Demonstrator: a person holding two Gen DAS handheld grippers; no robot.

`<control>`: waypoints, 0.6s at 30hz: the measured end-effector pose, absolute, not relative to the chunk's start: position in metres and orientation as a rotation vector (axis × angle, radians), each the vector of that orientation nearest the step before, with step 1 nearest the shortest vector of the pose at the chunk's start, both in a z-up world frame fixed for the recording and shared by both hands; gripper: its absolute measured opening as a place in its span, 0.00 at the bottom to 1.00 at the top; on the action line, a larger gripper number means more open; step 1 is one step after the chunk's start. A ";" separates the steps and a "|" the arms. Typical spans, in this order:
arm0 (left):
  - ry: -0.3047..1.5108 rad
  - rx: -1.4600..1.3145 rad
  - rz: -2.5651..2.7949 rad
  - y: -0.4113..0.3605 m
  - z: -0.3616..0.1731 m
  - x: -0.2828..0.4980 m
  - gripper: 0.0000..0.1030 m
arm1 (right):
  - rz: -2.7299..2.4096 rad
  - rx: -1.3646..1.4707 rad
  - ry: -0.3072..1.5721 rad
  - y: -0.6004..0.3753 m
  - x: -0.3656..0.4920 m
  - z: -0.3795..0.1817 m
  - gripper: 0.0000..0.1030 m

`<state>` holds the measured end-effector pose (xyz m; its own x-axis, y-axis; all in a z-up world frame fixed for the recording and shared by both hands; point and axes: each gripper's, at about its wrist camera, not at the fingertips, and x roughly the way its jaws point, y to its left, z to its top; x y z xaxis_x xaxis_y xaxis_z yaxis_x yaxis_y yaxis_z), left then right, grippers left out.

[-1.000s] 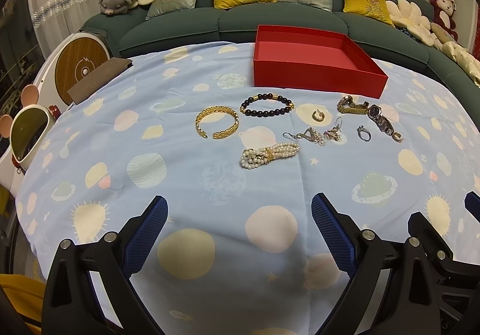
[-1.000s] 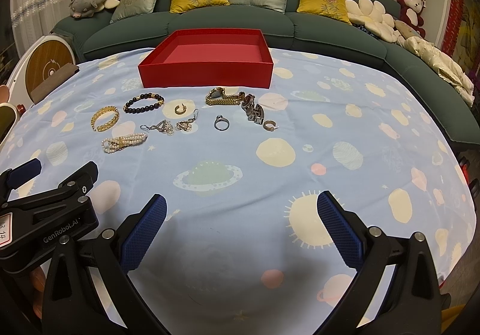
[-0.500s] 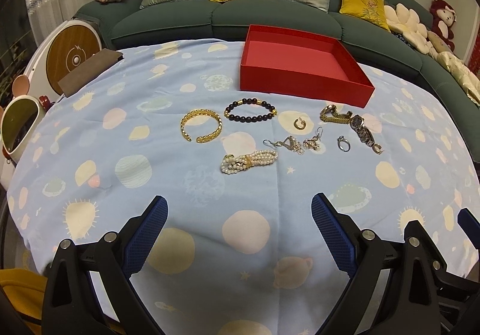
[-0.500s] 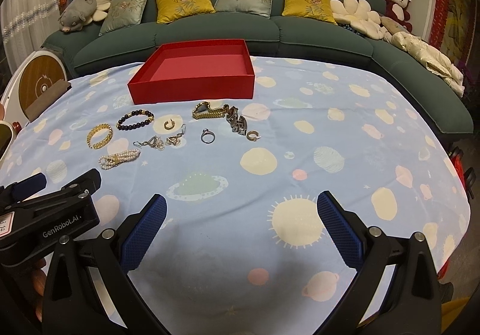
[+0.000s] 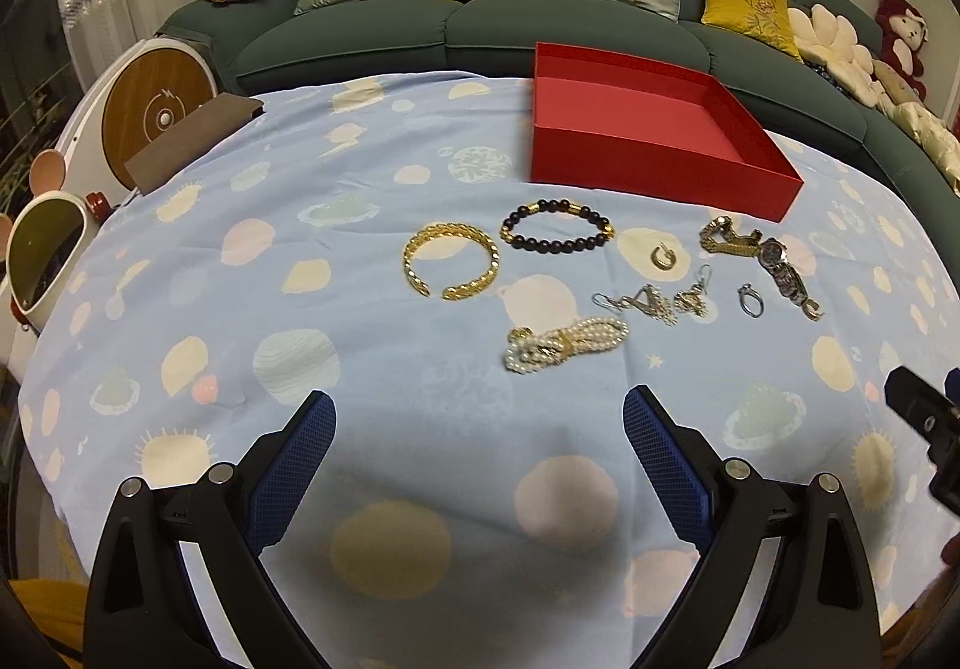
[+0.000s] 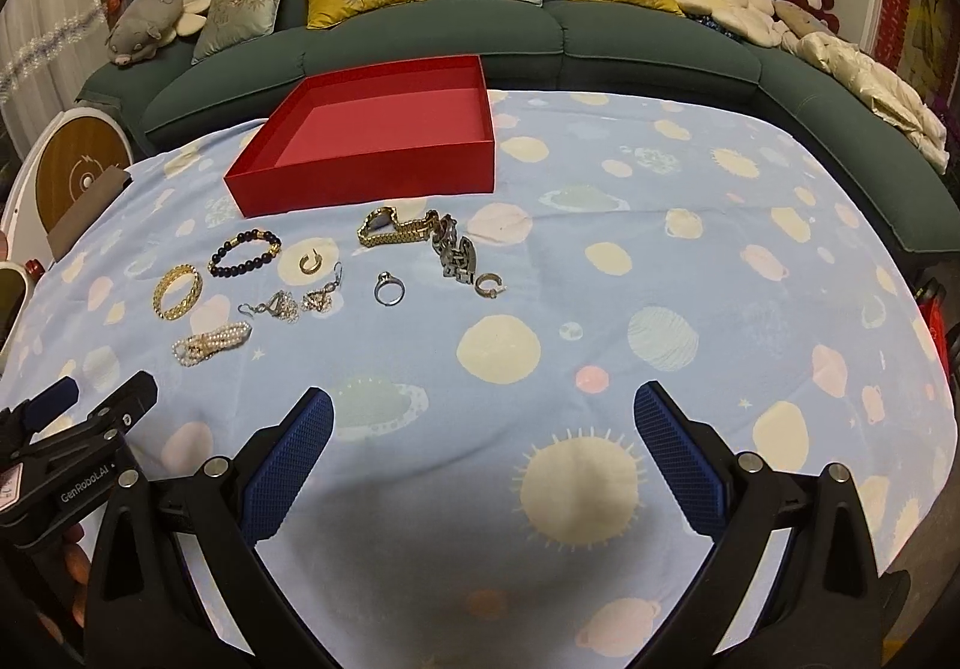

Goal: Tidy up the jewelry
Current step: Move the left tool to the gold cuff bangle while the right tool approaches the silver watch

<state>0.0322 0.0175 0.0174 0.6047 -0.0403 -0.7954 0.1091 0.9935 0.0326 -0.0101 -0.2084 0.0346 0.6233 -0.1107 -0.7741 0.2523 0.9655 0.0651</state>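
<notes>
An empty red box [image 5: 654,129] [image 6: 384,129] stands at the far side of the blue planet-print cloth. In front of it lie a gold cuff [image 5: 451,268] [image 6: 177,291], a dark bead bracelet [image 5: 558,234] [image 6: 245,252], a pearl bracelet [image 5: 564,342] [image 6: 211,342], earrings [image 5: 660,300] [image 6: 294,303], a small gold ring [image 5: 662,257] [image 6: 310,261], a silver ring [image 5: 750,300] [image 6: 389,288] and watches [image 5: 759,258] [image 6: 420,237]. My left gripper [image 5: 477,429] hovers open just short of the pearls. My right gripper [image 6: 483,429] is open over bare cloth.
A green sofa [image 6: 540,33] with cushions and plush toys curves behind the table. A round white appliance [image 5: 150,99] and a brown pouch [image 5: 192,141] sit at the left edge. The left gripper's body [image 6: 72,459] shows at lower left in the right wrist view.
Both cameras have shifted and the views have tilted a little; the jewelry now sits slightly lower and closer in the left wrist view. Nothing on the cloth has moved, and both grippers stay open.
</notes>
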 end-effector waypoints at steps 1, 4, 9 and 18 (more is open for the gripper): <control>0.915 0.097 -0.080 0.021 0.018 0.037 0.91 | -0.194 0.186 0.881 -0.210 -0.004 0.035 0.95; 0.925 0.130 -0.087 0.029 0.027 0.054 0.91 | -0.154 0.230 0.899 -0.218 0.017 0.036 0.95; 0.929 0.161 -0.080 0.042 0.036 0.090 0.91 | -0.112 0.181 0.886 -0.216 0.053 0.034 0.90; 0.992 0.044 -0.081 0.049 -0.001 0.130 0.91 | -0.098 0.176 0.927 -0.213 0.093 0.001 0.78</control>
